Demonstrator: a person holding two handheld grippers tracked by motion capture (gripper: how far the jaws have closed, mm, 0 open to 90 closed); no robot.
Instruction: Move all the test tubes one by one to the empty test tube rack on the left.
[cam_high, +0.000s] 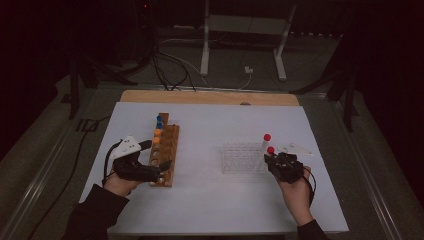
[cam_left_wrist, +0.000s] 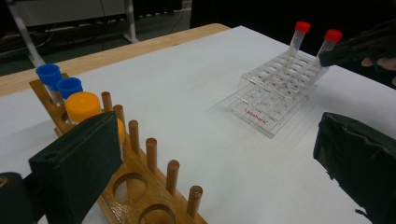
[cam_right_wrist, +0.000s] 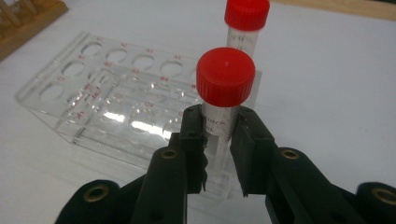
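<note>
My right gripper (cam_right_wrist: 219, 119) is shut on a clear tube with a red cap (cam_right_wrist: 225, 77), gripping its body just under the cap. The tube stands upright in the near right corner of a clear plastic rack (cam_right_wrist: 107, 93). A second red-capped tube (cam_right_wrist: 246, 16) stands in the rack just behind it. From above, the right gripper (cam_high: 274, 159) sits at the clear rack's (cam_high: 242, 157) right end. My left gripper (cam_high: 162, 170) stands open at the near end of a wooden rack (cam_high: 165, 150), nothing between its wide jaws (cam_left_wrist: 215, 135).
The wooden rack (cam_left_wrist: 140, 186) holds two blue-capped tubes (cam_left_wrist: 49, 74) and an orange-capped one (cam_left_wrist: 83, 105) at its far end, with a row of pegs along one side. A white sheet (cam_high: 215, 200) covers the table; a wooden edge (cam_high: 210, 97) shows at the back.
</note>
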